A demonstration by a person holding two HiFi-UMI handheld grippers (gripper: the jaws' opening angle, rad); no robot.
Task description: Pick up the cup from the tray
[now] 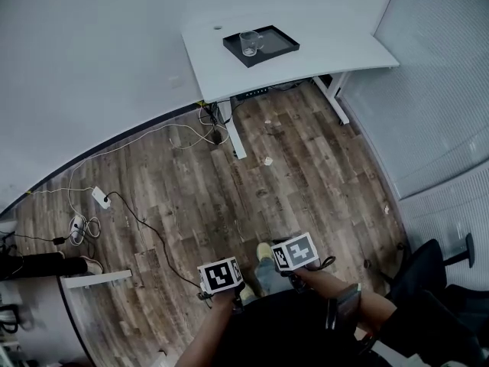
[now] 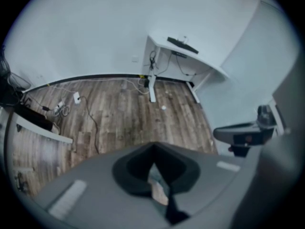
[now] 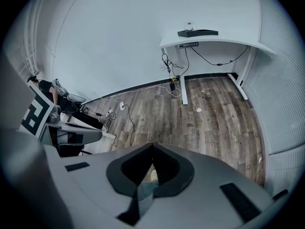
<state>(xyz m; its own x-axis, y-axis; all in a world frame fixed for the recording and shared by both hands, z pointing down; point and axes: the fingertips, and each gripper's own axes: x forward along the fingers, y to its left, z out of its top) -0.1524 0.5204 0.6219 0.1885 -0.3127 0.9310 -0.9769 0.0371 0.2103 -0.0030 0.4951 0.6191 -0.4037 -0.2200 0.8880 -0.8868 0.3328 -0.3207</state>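
Observation:
A clear glass cup (image 1: 250, 43) stands in a black tray (image 1: 279, 40) on the white desk (image 1: 321, 44) at the far side of the room. The tray (image 3: 198, 33) also shows small and distant in the right gripper view, and in the left gripper view the tray (image 2: 182, 45) is a dark strip on the desk. Both grippers are held low near the person's body, far from the desk. The left gripper (image 1: 221, 275) is shut with nothing in it. Beside it, the right gripper (image 1: 295, 252) is shut and empty too.
Wood floor lies between me and the desk. Cables and a power strip (image 1: 101, 197) trail along the left wall. A small white scrap (image 1: 268, 160) lies on the floor by the desk leg (image 1: 233, 132). A dark office chair (image 1: 435, 266) stands at the right.

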